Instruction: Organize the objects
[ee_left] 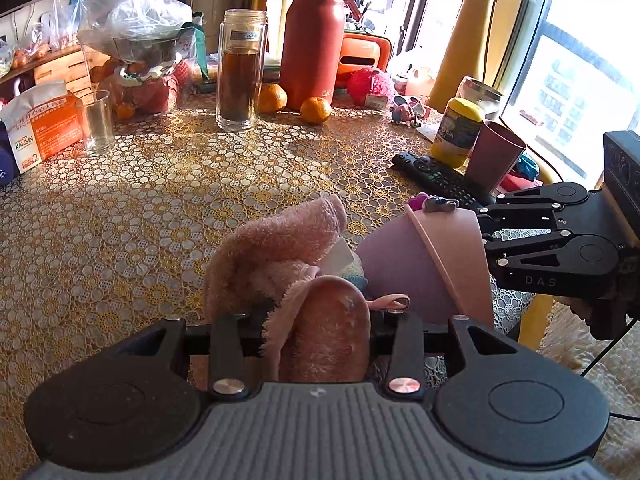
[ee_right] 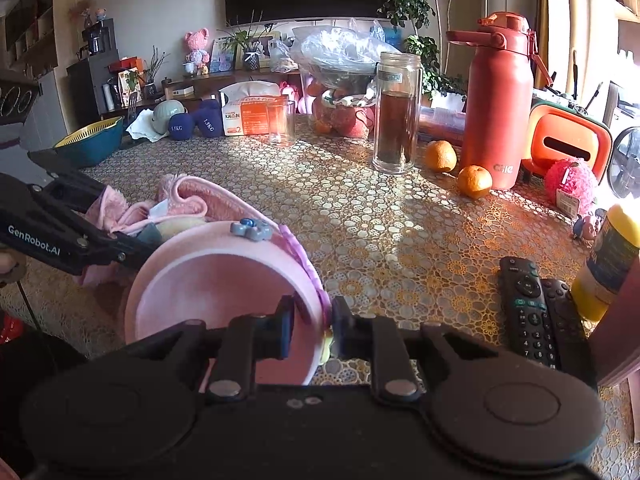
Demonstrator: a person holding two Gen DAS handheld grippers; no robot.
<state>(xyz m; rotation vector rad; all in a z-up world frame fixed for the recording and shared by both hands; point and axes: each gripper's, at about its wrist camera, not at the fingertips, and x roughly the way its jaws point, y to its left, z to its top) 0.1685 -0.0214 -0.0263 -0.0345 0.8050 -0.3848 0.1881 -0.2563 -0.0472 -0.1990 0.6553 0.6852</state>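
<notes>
Left wrist view: left tool [ee_left: 320,316] clenched on pink towel [ee_left: 276,248], bunched above bench [ee_left: 140,208]; pink bowl [ee_left: 420,256] just right.
Right wrist view: right tool [ee_right: 312,322] pinching pink bowl [ee_right: 224,292] rim, bowl tilted, towel [ee_right: 188,200] behind.

Pink towel [ee_left: 276,240] is draping over the left gripper [ee_left: 316,320], hiding its fingertips; whether the jaws are pinching it cannot be told. Pink bowl [ee_right: 224,292] is blocking part of the right gripper [ee_right: 312,320] at the rim. Bowl's near side is disappearing behind the gripper body. Small pale item [ee_right: 176,222] tucked between towel and bowl is staying unidentifiable. Yellow-lidded bottle [ee_right: 608,264] is running off the right edge. Label print on the tissue pack [ee_left: 44,128] is mostly too small to read.
</notes>
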